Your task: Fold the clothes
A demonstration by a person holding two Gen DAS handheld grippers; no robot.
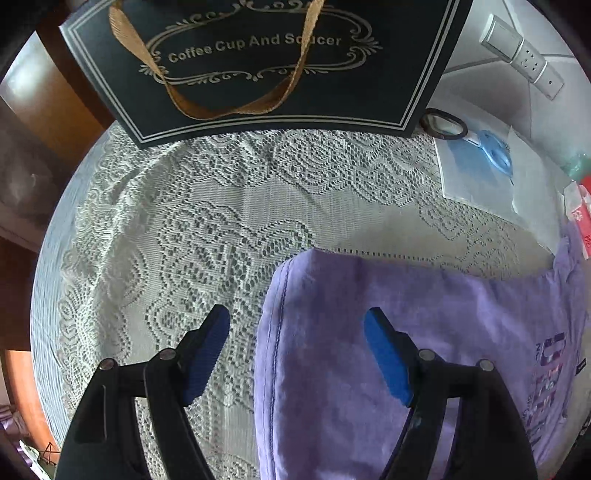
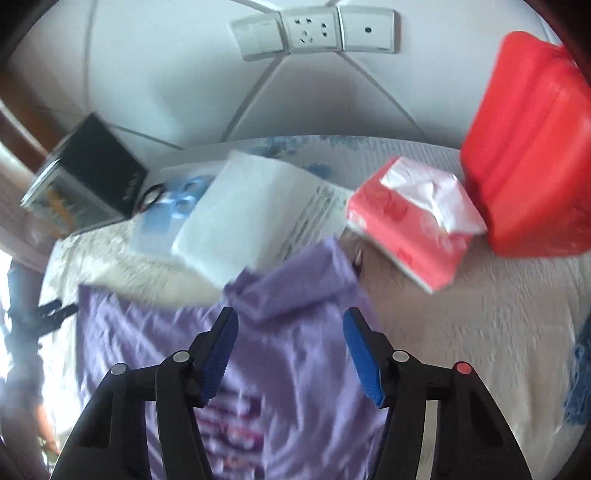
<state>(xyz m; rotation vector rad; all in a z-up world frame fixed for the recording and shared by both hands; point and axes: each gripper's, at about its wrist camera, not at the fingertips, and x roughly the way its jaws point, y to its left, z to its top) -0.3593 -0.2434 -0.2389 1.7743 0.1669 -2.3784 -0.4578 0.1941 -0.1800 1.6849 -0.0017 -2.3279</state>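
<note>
A purple T-shirt [image 1: 424, 332] with a dark print lies flat on the lace-covered table [image 1: 229, 229]. In the left wrist view my left gripper [image 1: 297, 319] is open and empty above the shirt's stitched left edge. In the right wrist view, which is blurred, the shirt [image 2: 155, 343] lies below my right gripper [image 2: 290, 319]. That gripper is open and empty just short of a bunched, folded-over sleeve [image 2: 295, 288] at the shirt's far edge. The left gripper [image 2: 51, 312] shows as a dark shape at the shirt's left edge.
A black "Coffee Cup And Saucer" gift bag [image 1: 258, 66] stands at the table's back. Blue scissors in a clear sleeve [image 1: 487, 155] and white papers [image 2: 251, 221] lie beyond the shirt. A red tissue pack [image 2: 413, 221] and a red container [image 2: 532, 147] sit at right. Wall sockets [image 2: 317, 33] are behind.
</note>
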